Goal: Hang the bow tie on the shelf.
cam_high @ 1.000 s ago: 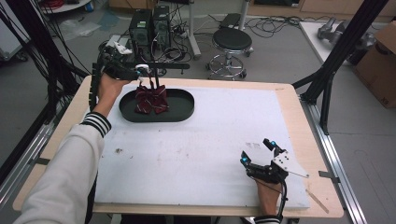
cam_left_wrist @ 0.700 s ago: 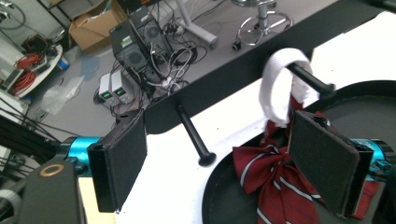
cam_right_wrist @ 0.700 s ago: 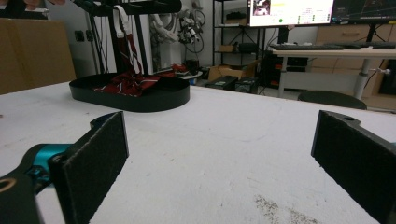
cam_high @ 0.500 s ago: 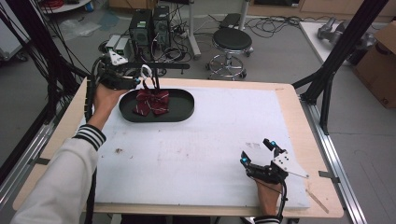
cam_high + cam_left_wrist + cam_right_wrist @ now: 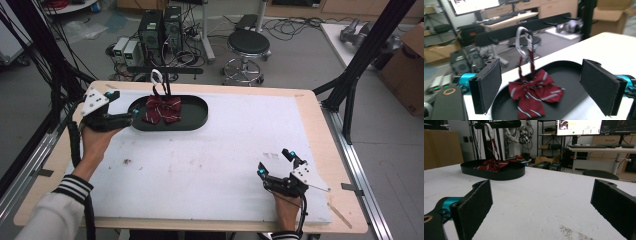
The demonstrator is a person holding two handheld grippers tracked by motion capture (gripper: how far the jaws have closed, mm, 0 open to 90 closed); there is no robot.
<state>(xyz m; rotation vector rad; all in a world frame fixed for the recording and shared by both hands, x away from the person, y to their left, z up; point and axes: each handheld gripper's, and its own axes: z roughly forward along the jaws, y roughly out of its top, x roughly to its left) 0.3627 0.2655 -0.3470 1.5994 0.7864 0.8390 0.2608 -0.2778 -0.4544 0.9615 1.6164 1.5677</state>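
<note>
A dark red bow tie with white stripes [image 5: 162, 109] [image 5: 534, 91] lies in a black oval tray [image 5: 197, 122] [image 5: 569, 66] at the table's back left. Its strap rises to a white loop [image 5: 156, 77] [image 5: 522, 40] hung by a black stand bar [image 5: 175, 71]. My left gripper [image 5: 121, 105] [image 5: 541, 75] is open just left of the tray, aimed at the bow tie and holding nothing. At the front right, my right gripper [image 5: 276, 163] [image 5: 541, 195] stands open and empty on the white mat, facing the distant tray [image 5: 499, 175] and bow tie [image 5: 491, 165].
A white mat [image 5: 225, 150] covers most of the wooden table [image 5: 320, 115]. Dark specks mark the mat [image 5: 571, 231]. Black frame struts [image 5: 360, 65] stand at the right edge. A stool [image 5: 247, 47] and computer boxes [image 5: 160, 30] sit on the floor behind the table.
My left gripper has pulled back from the strap's loop at the stand, moving left and nearer to the tray's left end. The loop now hangs free. The right gripper has stayed still.
</note>
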